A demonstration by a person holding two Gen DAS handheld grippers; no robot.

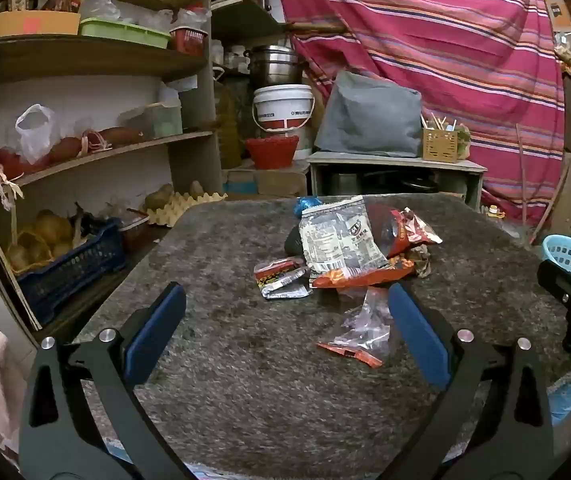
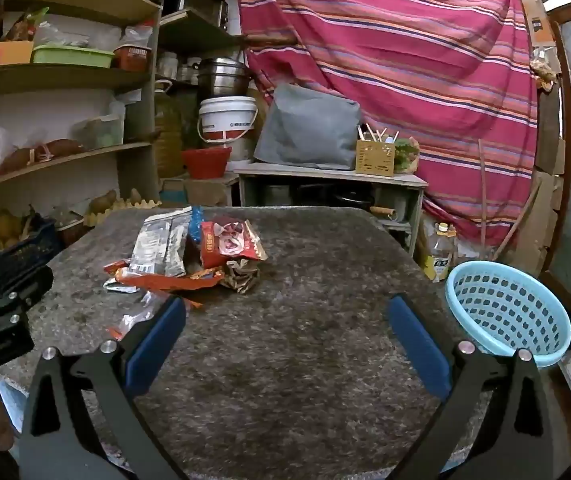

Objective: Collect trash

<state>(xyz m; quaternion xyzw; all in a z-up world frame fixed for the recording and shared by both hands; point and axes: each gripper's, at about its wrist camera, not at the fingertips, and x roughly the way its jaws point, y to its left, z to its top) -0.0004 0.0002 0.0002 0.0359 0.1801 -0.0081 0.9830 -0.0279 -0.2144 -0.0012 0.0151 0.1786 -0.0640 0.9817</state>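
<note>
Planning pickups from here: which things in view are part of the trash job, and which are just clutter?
Job:
- silver snack bag
- red wrapper
- orange wrapper
- clear plastic bag
- blue basket

Just lying about:
- white bucket
- egg tray
- oil bottle

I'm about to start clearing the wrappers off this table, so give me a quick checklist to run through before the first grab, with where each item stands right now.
1. Left gripper open and holding nothing: ok.
2. Right gripper open and holding nothing: ok.
3. Blue basket in view at the table's right edge, nothing visible in it: ok.
4. Clear plastic wrapper nearest the left gripper, lying apart from the pile: ok, though it sits beside the right-hand finger rather than between the fingers.
5. Main pile, white packet leaning over red packet: not ok for a clean single grab, pieces overlap.
6. Whether anything hides under the pile: cannot tell.
</note>
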